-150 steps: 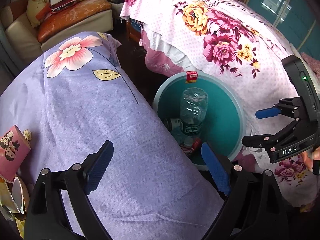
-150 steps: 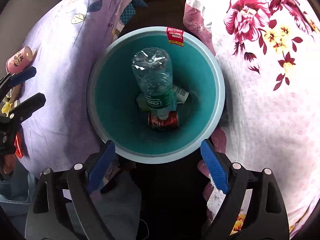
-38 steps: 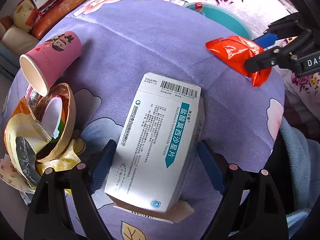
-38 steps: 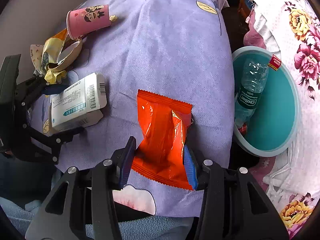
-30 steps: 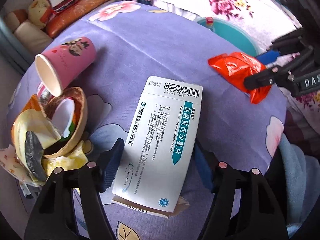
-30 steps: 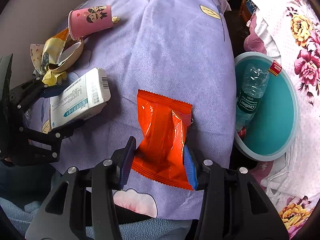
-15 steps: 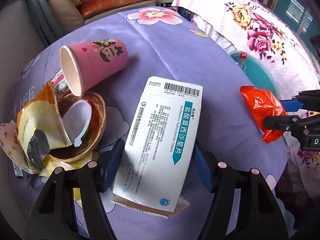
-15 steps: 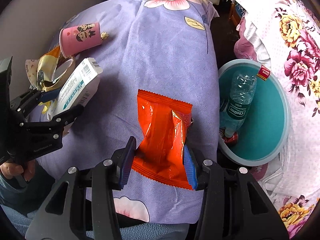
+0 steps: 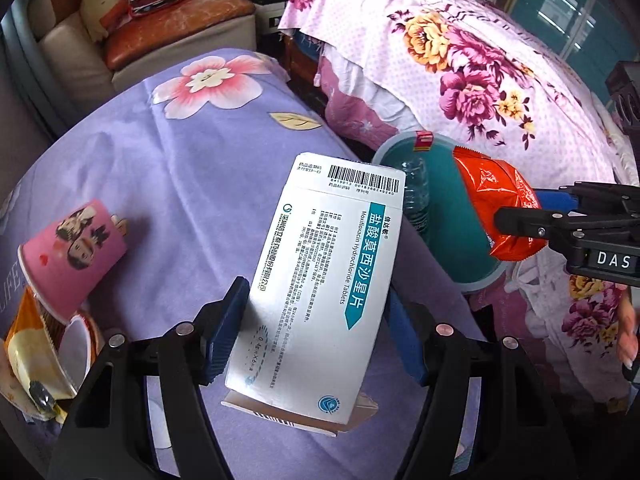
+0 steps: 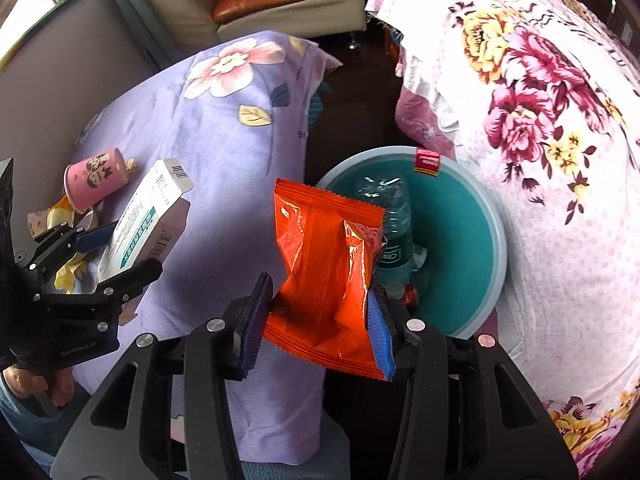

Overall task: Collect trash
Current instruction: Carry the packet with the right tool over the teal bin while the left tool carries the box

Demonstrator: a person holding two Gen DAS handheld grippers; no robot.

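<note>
My left gripper (image 9: 316, 328) is shut on a white medicine box (image 9: 328, 280) with teal lettering, held in the air over the purple flowered table (image 9: 180, 184). My right gripper (image 10: 316, 324) is shut on an orange snack bag (image 10: 324, 264), which hangs at the near rim of the teal trash bin (image 10: 460, 236). In the left wrist view the bag (image 9: 496, 200) and right gripper (image 9: 532, 212) sit over the bin (image 9: 444, 208). A clear plastic bottle (image 10: 392, 216) and a red can lie inside the bin. The right wrist view shows the box (image 10: 148, 216) in the left gripper (image 10: 116, 252).
A pink paper cup (image 9: 68, 256) lies on its side at the table's left, above a paper bowl and crumpled wrappers (image 9: 44, 352). A bed with pink flowered cover (image 9: 480, 64) flanks the bin. A sofa seat (image 9: 160, 20) stands behind. A hand (image 10: 36, 384) holds the left gripper.
Both grippers have swung rightward and risen from the table toward the bin, each keeping its load. The bag now hangs over the bin's rim; the cup and wrappers have slid left in view.
</note>
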